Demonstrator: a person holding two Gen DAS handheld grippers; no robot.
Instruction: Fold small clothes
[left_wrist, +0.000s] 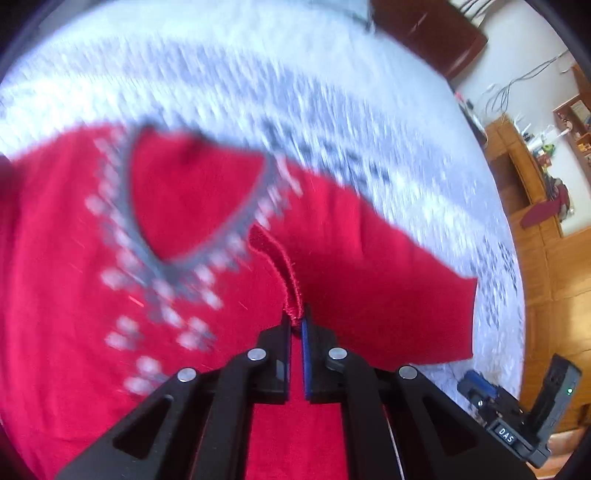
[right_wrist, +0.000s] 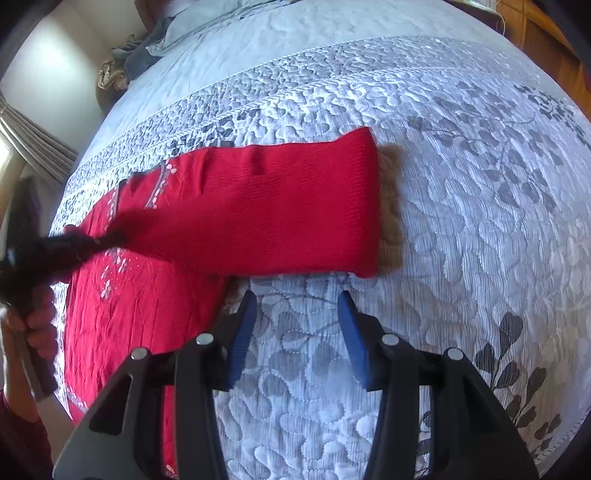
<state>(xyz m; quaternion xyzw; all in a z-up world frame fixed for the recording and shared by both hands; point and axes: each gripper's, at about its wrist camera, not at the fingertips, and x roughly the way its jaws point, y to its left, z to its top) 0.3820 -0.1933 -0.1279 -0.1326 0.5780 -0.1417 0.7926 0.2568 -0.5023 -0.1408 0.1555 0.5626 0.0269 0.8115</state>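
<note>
Left gripper (left_wrist: 295, 319), bottom centre, pinches a ridge of the red sweater (left_wrist: 229, 206) filling mid-frame on the quilted bedspread (left_wrist: 332, 92). Right gripper (right_wrist: 297, 306) hangs part-open, empty, below the sleeve (right_wrist: 280, 206). Best lift gently, carry the fold across evenly.

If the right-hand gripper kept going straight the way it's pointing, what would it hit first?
Probably the quilted bedspread: the right gripper hangs open over bare quilt, with the red top's sleeve lying just beyond its fingertips. Depth is hard to judge.
</note>
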